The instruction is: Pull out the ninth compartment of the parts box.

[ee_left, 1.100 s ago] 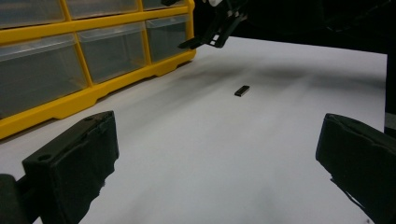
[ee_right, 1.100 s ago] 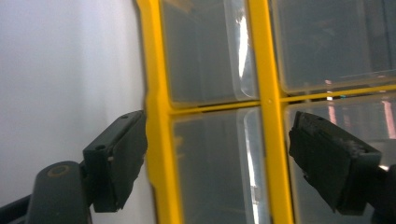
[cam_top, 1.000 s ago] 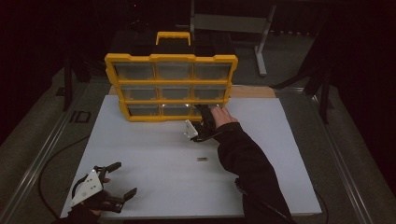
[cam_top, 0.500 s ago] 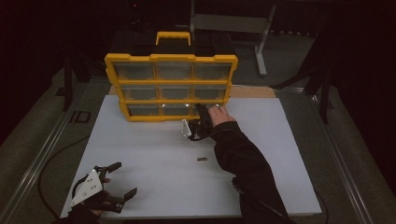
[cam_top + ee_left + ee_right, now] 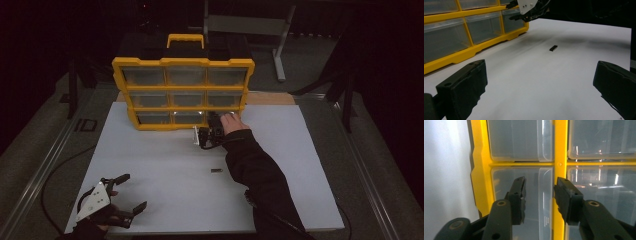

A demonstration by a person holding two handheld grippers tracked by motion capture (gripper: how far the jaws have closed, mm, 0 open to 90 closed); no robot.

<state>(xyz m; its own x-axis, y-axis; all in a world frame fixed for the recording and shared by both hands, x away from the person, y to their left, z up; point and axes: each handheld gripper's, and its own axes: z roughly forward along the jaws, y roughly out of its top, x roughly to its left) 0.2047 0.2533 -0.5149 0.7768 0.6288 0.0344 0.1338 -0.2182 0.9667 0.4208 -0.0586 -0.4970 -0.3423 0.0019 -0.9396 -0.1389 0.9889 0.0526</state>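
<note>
left gripper [image 5: 122, 192] rests at the near left corner of the table [image 5: 310, 165], jaws wide apart, unmoved. mid-table lies a small dark piece [image 5: 216, 171], where it was. right gripper [image 5: 210, 131] has pushed forward since a second ago and now sits at the organizer's [image 5: 182, 62] bottom right drawer [image 5: 524, 195], jaws apart astride its handle, not clamped. drawers look clear; contents can't be told.
</note>
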